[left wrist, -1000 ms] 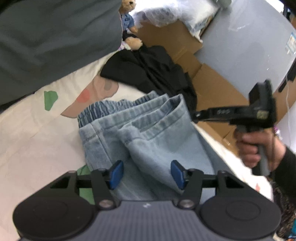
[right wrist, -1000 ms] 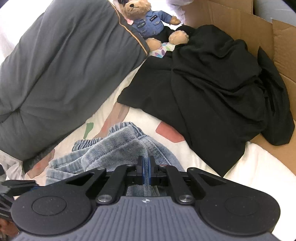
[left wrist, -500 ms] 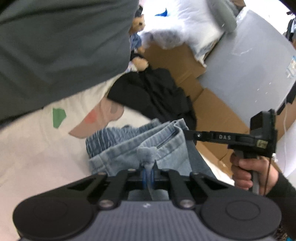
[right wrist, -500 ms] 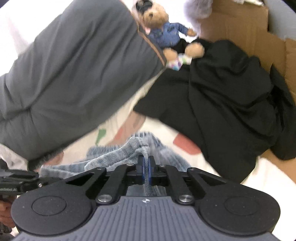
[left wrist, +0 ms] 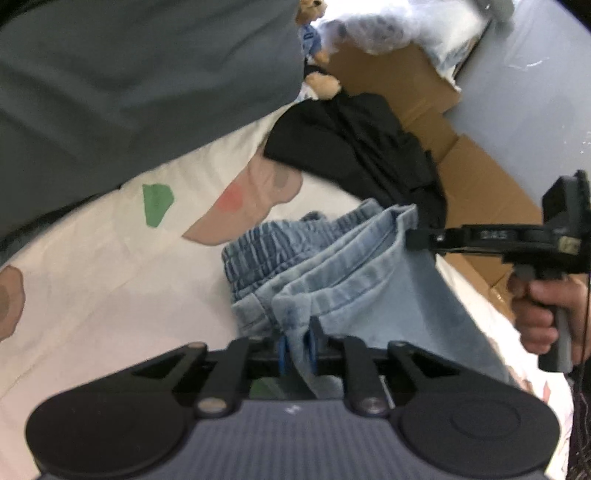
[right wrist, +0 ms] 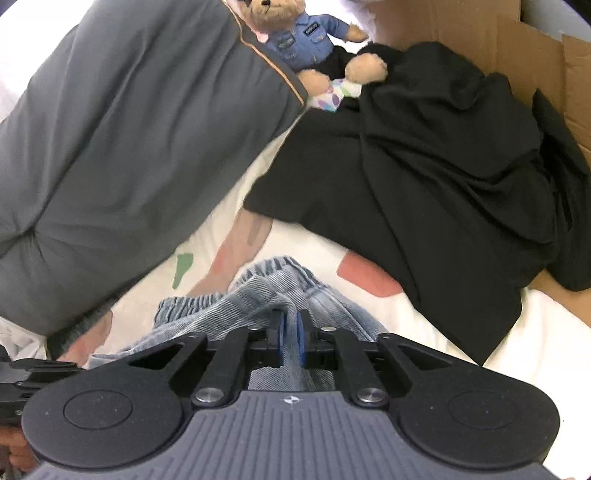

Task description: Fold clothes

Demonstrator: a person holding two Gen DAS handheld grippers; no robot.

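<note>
Light blue jeans (left wrist: 351,288) lie folded on the patterned white sheet (left wrist: 92,277), elastic waistband toward the far side. My left gripper (left wrist: 296,349) has a raised corner of denim between its blue pads; its jaws are opening and a narrow gap shows beside the cloth. My right gripper (right wrist: 290,339) sits over the jeans (right wrist: 258,291) with denim between its pads, and its jaws are opening too. In the left wrist view the right gripper (left wrist: 412,238) reaches the waistband's right corner, held by a hand (left wrist: 535,314).
A big grey pillow (right wrist: 129,147) fills the left. A crumpled black garment (right wrist: 424,166) lies just beyond the jeans on the right. A teddy bear (right wrist: 295,33) in a blue shirt sits at the back. Cardboard (right wrist: 480,37) lines the right edge.
The left jaws, wide a second ago, closed on a denim corner and have now parted a little. The right jaws, tightly shut on denim before, have also parted slightly.
</note>
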